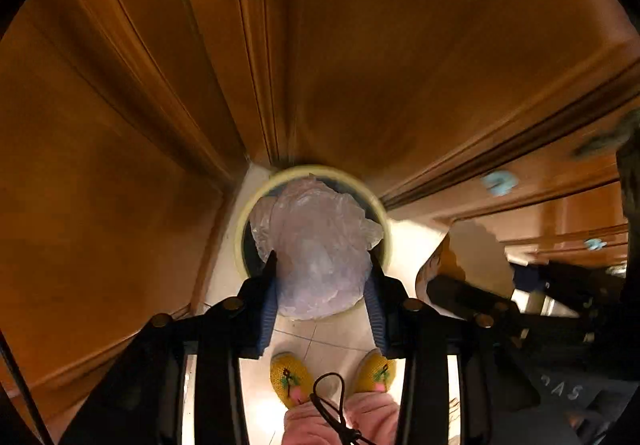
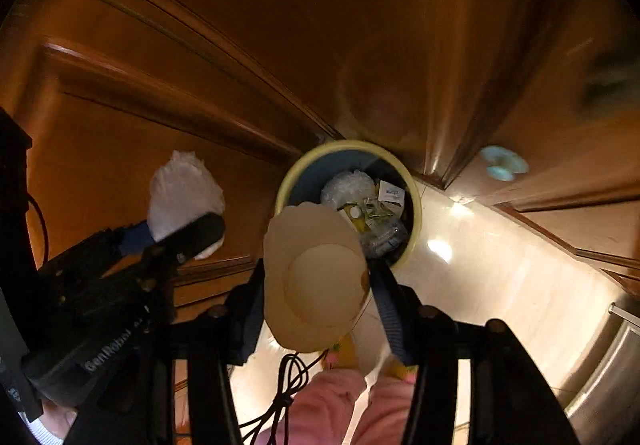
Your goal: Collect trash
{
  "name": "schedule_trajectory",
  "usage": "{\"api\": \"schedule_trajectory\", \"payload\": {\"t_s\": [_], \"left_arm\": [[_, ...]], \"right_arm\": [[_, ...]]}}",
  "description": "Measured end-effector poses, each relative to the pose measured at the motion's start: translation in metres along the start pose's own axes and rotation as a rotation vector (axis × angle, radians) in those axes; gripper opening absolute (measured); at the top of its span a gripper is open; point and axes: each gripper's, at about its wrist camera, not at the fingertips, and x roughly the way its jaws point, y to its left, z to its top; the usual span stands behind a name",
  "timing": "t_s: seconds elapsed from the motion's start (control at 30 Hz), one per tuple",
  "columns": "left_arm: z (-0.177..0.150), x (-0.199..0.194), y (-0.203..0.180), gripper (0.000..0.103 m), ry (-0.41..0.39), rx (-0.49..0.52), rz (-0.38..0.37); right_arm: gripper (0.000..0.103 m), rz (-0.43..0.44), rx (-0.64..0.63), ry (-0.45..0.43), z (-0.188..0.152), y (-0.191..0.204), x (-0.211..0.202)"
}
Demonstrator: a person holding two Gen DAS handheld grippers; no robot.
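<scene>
Step in hand: delivery of two pieces of trash to the bin [image 2: 348, 149], a round container with a pale yellow rim that stands on the tiled floor [image 2: 480, 269] in the corner formed by the wooden cabinet doors [image 2: 280, 25]. Both claws point steeply down toward it.

Left claw [image 1: 322, 265]: closed on a crumpled translucent plastic bag [image 1: 316, 241]. Both blue pads press its sides. In the left wrist view the bag covers most of the bin opening; in the right wrist view the same claw and its load appear beside the bin, so whether the bag is directly above the opening cannot be told.

Right claw [image 2: 316, 277]: a tan paper plate [image 2: 316, 277], bent into a shallow cup, sits between the jaws. The left pad meets its edge; contact at the right pad is unclear, so the grip appears light or partly released. The plate overlaps the near rim of the bin.

Bin contents: assorted wrappers, clear plastic and paper [image 2: 368, 205], well below the rim.

Next move, as judged: centre each item over the opening, then open the claw fully. Both items are light and may drift or catch on the rim, so release low. The person's yellow slippers [image 1: 288, 377] stand just beside the bin.
</scene>
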Motion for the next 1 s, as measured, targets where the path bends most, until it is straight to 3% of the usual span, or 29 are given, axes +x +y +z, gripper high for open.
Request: {"api": "schedule_trajectory", "payload": {"t_s": [0.13, 0.23, 0.3, 0.37, 0.73, 1.0], "left_arm": [[-0.004, 0.048, 0.018, 0.043, 0.053, 0.034, -0.003], [-0.004, 0.065, 0.027, 0.057, 0.085, 0.028, -0.003], [-0.006, 0.068, 0.034, 0.071, 0.084, 0.005, -0.001], [-0.009, 0.067, 0.039, 0.075, 0.081, -0.012, -0.010], [-0.019, 0.051, 0.034, 0.078, 0.095, -0.002, 0.007], [-0.041, 0.000, 0.021, 0.079, 0.106, -0.009, -0.006]], "right_arm": [[0.059, -0.003, 0.028, 0.020, 0.009, -0.015, 0.044], [0.065, -0.018, 0.040, 0.024, 0.012, -0.019, 0.059], [0.076, -0.015, 0.047, 0.017, 0.014, -0.019, 0.062], [0.082, 0.000, 0.050, 0.018, 0.013, -0.023, 0.062], [0.084, -0.007, 0.053, 0.012, -0.007, -0.020, 0.036], [0.084, -0.015, 0.071, 0.000, -0.035, -0.008, -0.017]]}}
